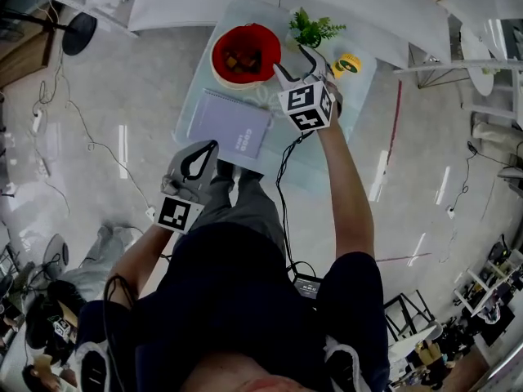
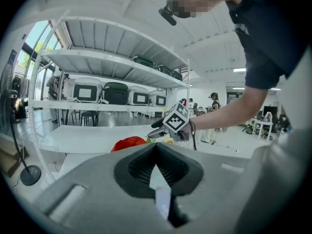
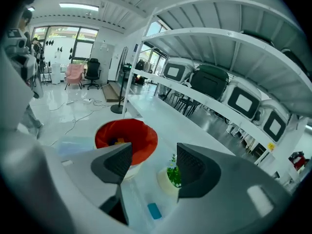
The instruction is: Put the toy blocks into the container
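Head view from above: right claw [image 1: 292, 62] over the tabletop [image 1: 204, 88], just beside the red container [image 1: 260, 35] and near the plant [image 1: 313, 29], with a yellow toy [image 1: 348, 64] on the plant's far side. Right gripper view: jaws wide apart, nothing clamped, only tabletop and the plant's pot framed in the gap. A few blocks [image 1: 243, 60] already inside the container, dark and orange against the red lining. One blue block [image 3: 154, 210] flat on the tabletop beneath the parted jaws, close to the pot, outside the container. Left claw [image 1: 211, 148] low by the near tabletop edge, beside the purple notebook [image 1: 231, 124], well apart from the container. Left gripper view: jaw tips pressed together, nothing held.
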Motion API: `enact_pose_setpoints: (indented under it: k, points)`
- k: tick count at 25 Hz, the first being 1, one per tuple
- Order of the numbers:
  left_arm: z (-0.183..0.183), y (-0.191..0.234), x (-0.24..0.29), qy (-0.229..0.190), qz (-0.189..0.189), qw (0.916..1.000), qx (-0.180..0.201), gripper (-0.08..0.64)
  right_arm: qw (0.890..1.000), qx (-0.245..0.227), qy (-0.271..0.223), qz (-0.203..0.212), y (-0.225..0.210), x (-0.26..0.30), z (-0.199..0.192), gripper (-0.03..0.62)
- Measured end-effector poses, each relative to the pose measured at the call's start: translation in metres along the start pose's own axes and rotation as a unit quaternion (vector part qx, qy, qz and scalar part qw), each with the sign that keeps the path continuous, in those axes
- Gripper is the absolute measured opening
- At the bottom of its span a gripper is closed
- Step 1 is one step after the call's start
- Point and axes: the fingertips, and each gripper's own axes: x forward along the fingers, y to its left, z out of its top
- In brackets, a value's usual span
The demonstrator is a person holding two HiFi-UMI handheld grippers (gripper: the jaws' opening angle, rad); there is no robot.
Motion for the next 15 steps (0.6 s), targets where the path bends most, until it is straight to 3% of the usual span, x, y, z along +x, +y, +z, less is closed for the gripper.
enact_pose_setpoints:
  k: [15]
  points:
    - [0.005, -0.006, 0.003, 0.011, 0.003, 0.9999, 0.000, 0.003, 0.998, 0.031, 0.052, -0.003, -0.022, 0.002, -0.094, 0.290]
